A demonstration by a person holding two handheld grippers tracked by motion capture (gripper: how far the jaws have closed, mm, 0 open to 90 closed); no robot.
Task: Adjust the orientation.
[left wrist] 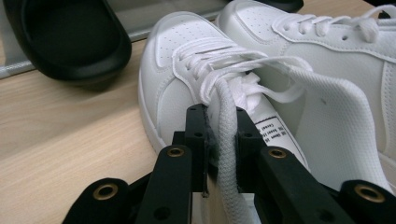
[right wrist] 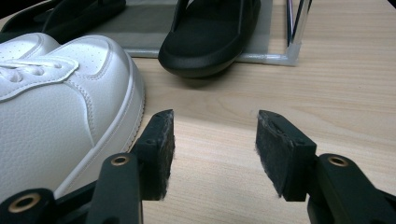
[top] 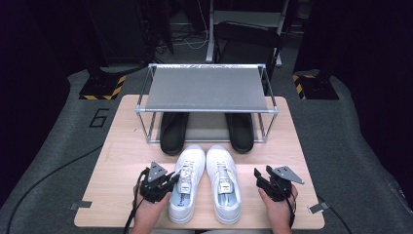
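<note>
The 2 white sneakers lie side by side at the near middle of the table (top: 112, 161), long axes running from the person toward the rack, toes pointing at it. The left gripper (top: 171, 181) pinches a white lace (left wrist: 225, 140) of the left sneaker (top: 186, 183); the lace runs up between its pads. The right gripper (top: 258, 179) has its jaws spread with bare table between them, just beside the right sneaker (top: 224, 183). Beyond the toes, the metal shoe rack (top: 207, 90) holds 2 black slippers (top: 174, 132) on its low shelf, toes sticking out toward the sneakers
</note>
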